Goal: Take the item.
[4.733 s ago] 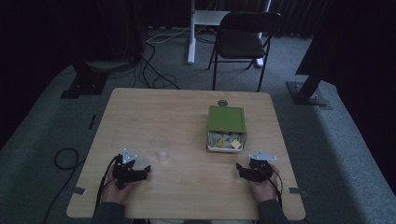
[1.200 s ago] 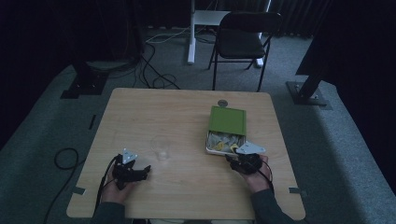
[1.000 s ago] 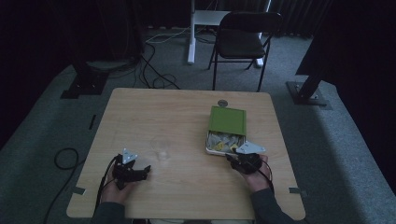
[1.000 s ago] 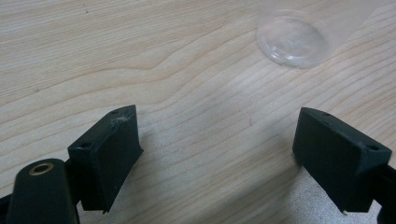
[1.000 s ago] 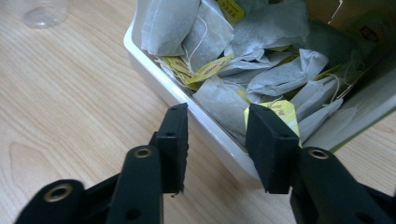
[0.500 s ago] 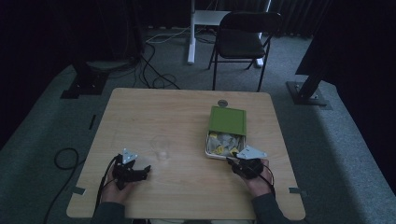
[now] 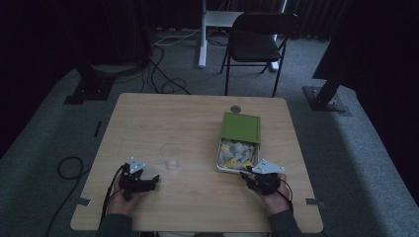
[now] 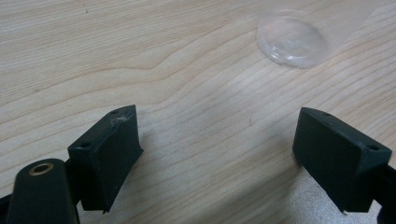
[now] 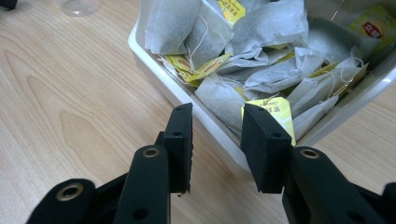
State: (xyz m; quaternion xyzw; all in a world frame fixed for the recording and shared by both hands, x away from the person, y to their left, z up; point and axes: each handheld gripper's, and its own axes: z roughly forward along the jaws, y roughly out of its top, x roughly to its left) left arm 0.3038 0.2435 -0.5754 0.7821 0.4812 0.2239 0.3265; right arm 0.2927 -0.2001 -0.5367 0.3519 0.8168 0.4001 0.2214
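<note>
High view: my right claw [image 7: 249, 174] has come off its resting spot near the worktop's front right corner and now sits at the front rim of the white tray [image 7: 220, 165]. The tray sits right of centre toward the right edge of the worktop [image 7: 197, 118], its green lid [image 7: 241, 127] slid back over the far half. I read that as the start of a pick: going for a tea bag. My left claw [image 7: 154, 180] hasn't shifted, parked near the front left corner, with the clear cup [image 7: 170, 155] just beyond it toward the centre.

Left claw view: left jaws spread wide over bare wood, nothing between them, so released. The cup [image 8: 295, 38] is ahead, well clear of the pads.

Right claw view: the right claw [image 9: 214, 128] has just been narrowing, jaws part-way in. They straddle the tray's near wall [image 9: 187, 98]; the inner pad sits against a yellow tag [image 9: 276, 114] and tea bags [image 9: 261, 28]. Not clamped on a bag yet; no grip that I can confirm.

Count: one tray, one lid, one cup, two claws, one small round disc [image 7: 235, 108] by the far edge. Tea bags: a loose heap, roughly a dozen or more showing, overlapping too much for an exact number. Yellow tags: several.
</note>
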